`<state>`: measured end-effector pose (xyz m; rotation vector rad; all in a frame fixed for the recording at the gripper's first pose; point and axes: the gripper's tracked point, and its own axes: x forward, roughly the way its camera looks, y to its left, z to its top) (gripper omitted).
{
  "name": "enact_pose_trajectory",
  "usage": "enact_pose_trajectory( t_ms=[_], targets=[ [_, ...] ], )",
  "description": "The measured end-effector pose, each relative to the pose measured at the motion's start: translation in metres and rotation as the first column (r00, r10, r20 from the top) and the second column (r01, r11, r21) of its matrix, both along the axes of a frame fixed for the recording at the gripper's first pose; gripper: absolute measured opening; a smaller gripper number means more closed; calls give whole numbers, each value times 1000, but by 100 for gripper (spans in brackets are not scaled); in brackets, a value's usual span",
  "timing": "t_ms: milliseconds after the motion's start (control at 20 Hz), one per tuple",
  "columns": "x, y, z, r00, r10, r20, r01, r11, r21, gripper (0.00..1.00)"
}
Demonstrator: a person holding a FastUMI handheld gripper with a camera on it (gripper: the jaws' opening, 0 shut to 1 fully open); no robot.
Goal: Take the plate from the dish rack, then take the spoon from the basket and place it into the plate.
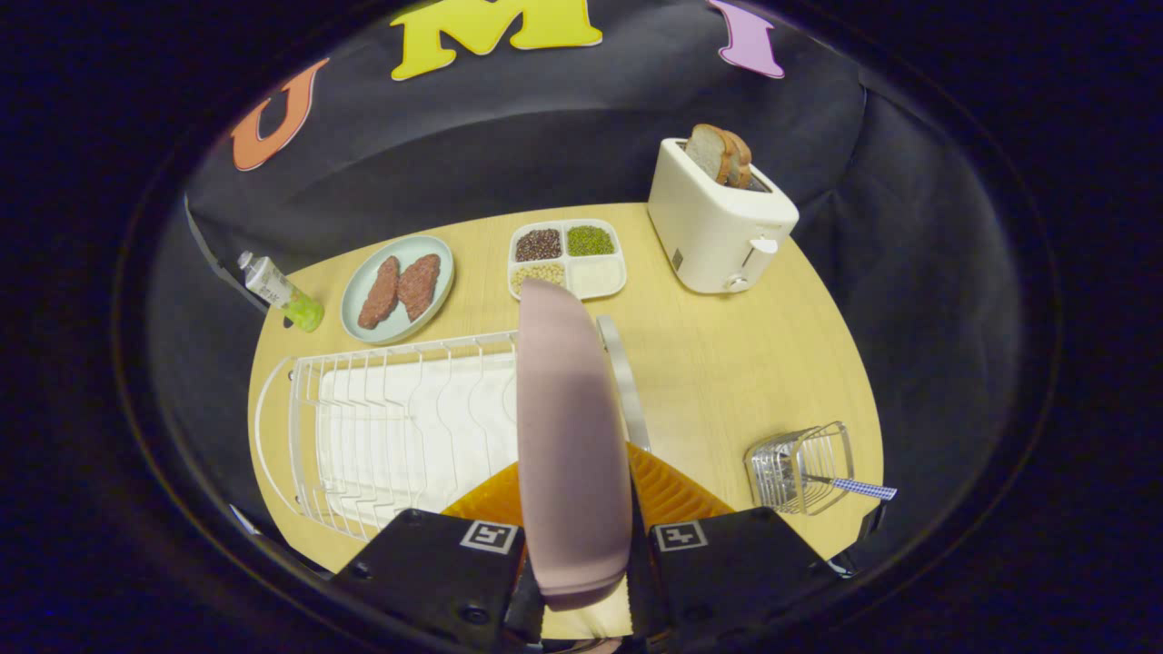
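- The desk point(727, 363) is a round wooden top that carries everything here; the booth wall hangs behind it.
- The dish rack point(391, 427), a white wire frame over a white tray, lies at about 9 o'clock from the gripper. Its slots look empty apart from one pale rim standing just right of the held plate, maybe a second plate; I cannot tell.
- The plate point(568, 436), dusty pink and held on edge, stands between the two fingers of the gripper point(581, 536), which is closed on the plate's lower rim with a pad pressing each face. It seems lifted clear of the rack or just at its right end.
- Doing this step well, by my judgement: keep the squeeze steady, carry the plate toward the bare wood at about 1 o'clock, tip it flat before letting go, and set it within easy reach of the basket.
- The toaster point(718, 222), cream-coloured, stands at 1 o'clock, far across the desk, with slices of bread point(720, 154) sticking up from its slot.
- A pale green dish point(397, 289) at 11 o'clock holds two reddish patties.
- A divided tray point(567, 259) at 12 o'clock holds dark grains, green beans, pale beans and one white compartment.
- The basket point(800, 468), small and wire-built, sits at 3 o'clock; the spoon point(854, 488) lies in it, its checked handle poking out to the right.
- A small bottle point(280, 292) lies tilted at 10 o'clock by the desk's edge.
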<state>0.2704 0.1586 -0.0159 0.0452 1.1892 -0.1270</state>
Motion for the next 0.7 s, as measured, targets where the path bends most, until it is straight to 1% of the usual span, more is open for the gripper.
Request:
enact_pose_trajectory(
  t_ms=[50,200,300,450,600,700],
  targets=[
    [-1,-2,8,1000,0,15,0,1000,-10,41],
    [-13,1,23,999,28,42,-29,999,27,37],
    [-27,3,29,998,35,51,-40,996,85,37],
    [-58,3,36,996,51,78,-65,979,191,36],
    [-99,-8,35,991,65,115,-92,965,246,36],
    [-129,-15,25,989,75,128,-108,954,279,36]
  ],
)
